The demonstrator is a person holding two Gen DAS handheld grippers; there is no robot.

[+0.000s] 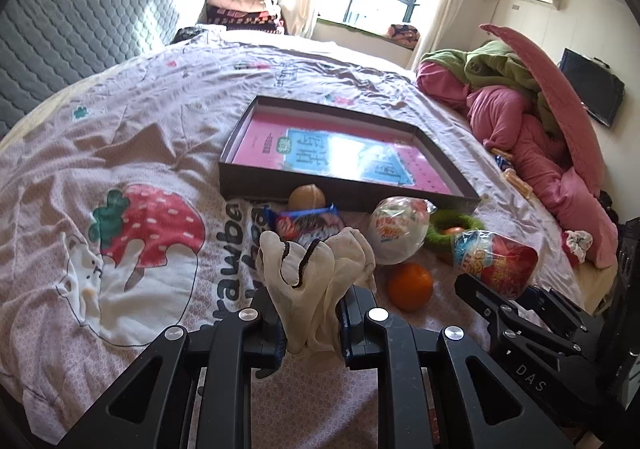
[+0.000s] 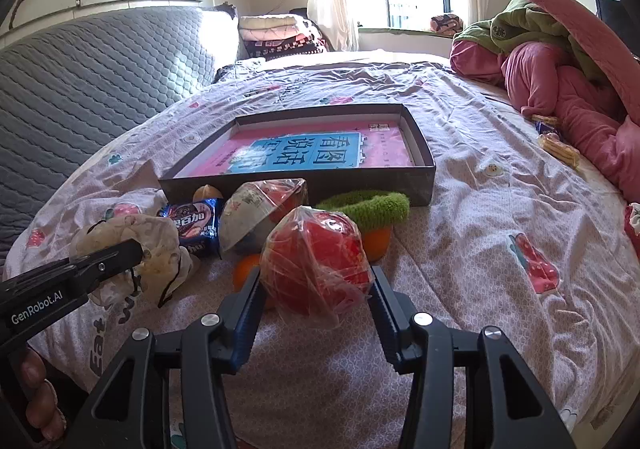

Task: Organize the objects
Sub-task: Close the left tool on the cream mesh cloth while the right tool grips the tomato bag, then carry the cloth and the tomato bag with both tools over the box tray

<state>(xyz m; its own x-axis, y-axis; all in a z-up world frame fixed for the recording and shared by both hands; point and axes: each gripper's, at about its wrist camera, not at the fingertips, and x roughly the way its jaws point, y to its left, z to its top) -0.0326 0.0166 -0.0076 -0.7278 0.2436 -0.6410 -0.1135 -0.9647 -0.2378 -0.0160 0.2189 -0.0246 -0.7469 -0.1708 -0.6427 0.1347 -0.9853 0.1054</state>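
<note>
Step in hand: You have a load in each gripper and, as I judge it, both are due for the shallow box (image 1: 344, 195) on the bed (image 1: 132, 121).
Left gripper (image 1: 310, 323): Its fingers are pressed onto a cream drawstring pouch (image 1: 316, 273), which stands bunched up between them, clear of the bed.
Right gripper (image 2: 316, 289): Its fingers clamp a red bowl wrapped in clear film (image 2: 316, 257) from both sides.
Box: It lies just beyond the clutter, open, with a pink and blue book (image 2: 304, 153) flat on its floor.
Still loose: A cookie packet (image 2: 196, 223), a second wrapped bowl (image 2: 260, 217), an orange (image 1: 410, 285), a green fuzzy ring (image 2: 368, 209) and a round brown item (image 1: 306, 197) sit close together against the box's near wall.
Next move: Raise each load above the near wall, carry it forward over the book, then part the fingers. Expect the pouch to sag and the film to slip.
Left view only: It shows the full orange, the printed label on the red bowl and a television (image 1: 592, 93) on the far wall.
Right view only: It shows the pouch's patterned side, your fingers on the left handle, and the packet's face; the orange is mostly hidden behind the red bowl.
</note>
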